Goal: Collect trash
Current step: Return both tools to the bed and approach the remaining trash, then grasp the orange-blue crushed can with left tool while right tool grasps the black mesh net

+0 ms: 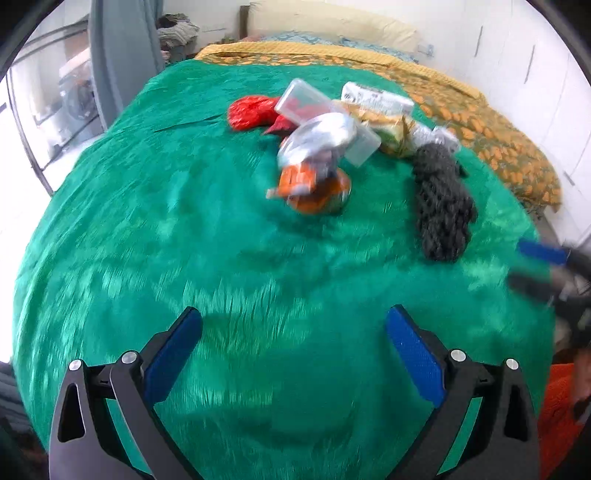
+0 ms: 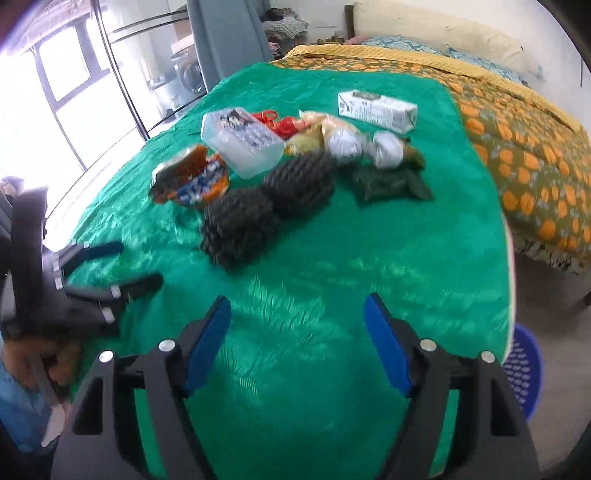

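A heap of trash lies on the green bedspread [image 1: 221,258]: an orange snack wrapper [image 2: 192,181], a clear plastic box [image 2: 243,142], a black mesh bundle [image 2: 266,206], a white carton [image 2: 376,110], silver foil wrappers [image 2: 369,146], a red bag [image 1: 247,110] and a dark green packet [image 2: 388,182]. My left gripper [image 1: 293,325] hovers open over bare bedspread, well short of the heap. My right gripper [image 2: 297,314] is also open and holds nothing; the mesh bundle lies just beyond its tips. Each gripper shows blurred at the edge of the other's view.
A yellow and orange patterned blanket [image 2: 535,155] and pillows [image 2: 443,33] lie past the green spread. A blue perforated basket [image 2: 524,373] stands on the floor by the bed's right edge. Glass doors [image 2: 74,74] and a grey curtain [image 2: 221,29] are at the left.
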`<state>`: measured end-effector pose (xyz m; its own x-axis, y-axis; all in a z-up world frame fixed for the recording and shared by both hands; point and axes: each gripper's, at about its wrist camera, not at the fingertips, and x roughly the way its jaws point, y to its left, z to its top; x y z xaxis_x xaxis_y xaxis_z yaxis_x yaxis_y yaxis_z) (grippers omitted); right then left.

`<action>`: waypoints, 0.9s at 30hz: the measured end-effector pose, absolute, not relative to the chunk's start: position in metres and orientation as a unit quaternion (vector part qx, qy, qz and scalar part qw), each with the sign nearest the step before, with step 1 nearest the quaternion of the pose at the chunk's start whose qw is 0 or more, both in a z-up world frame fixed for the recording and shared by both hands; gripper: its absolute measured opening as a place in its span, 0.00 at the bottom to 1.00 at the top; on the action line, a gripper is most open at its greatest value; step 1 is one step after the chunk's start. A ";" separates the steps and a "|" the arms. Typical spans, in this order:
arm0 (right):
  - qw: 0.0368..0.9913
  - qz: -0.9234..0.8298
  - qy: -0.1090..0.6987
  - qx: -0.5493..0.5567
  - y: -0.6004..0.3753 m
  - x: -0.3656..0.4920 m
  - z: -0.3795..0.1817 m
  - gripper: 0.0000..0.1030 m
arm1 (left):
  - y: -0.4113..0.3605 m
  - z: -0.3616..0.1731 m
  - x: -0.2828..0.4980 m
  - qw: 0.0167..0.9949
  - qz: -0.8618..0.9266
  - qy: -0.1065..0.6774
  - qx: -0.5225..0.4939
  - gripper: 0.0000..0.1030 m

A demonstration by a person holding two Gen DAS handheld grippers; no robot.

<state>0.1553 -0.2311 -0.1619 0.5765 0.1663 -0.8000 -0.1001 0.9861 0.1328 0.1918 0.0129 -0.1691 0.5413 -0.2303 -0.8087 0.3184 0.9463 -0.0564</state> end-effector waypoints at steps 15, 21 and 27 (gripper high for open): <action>0.907 0.038 0.419 -0.003 -0.218 0.149 -0.184 0.74 | -0.024 -0.169 0.278 0.877 -0.173 0.443 0.069 0.68; 0.907 0.041 0.418 0.007 -0.220 0.151 -0.184 0.74 | -0.001 -0.161 0.246 0.877 -0.182 0.443 0.049 0.53; 0.900 0.054 0.423 0.087 -0.221 0.162 -0.172 0.75 | 0.033 -0.164 0.175 0.880 -0.168 0.440 0.060 0.54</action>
<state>0.1617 -0.2213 -0.1720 0.6359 0.1706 -0.7527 -0.0233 0.9791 0.2022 0.1752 0.0330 -0.1636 0.5558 -0.2434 -0.7949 0.3496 0.9360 -0.0421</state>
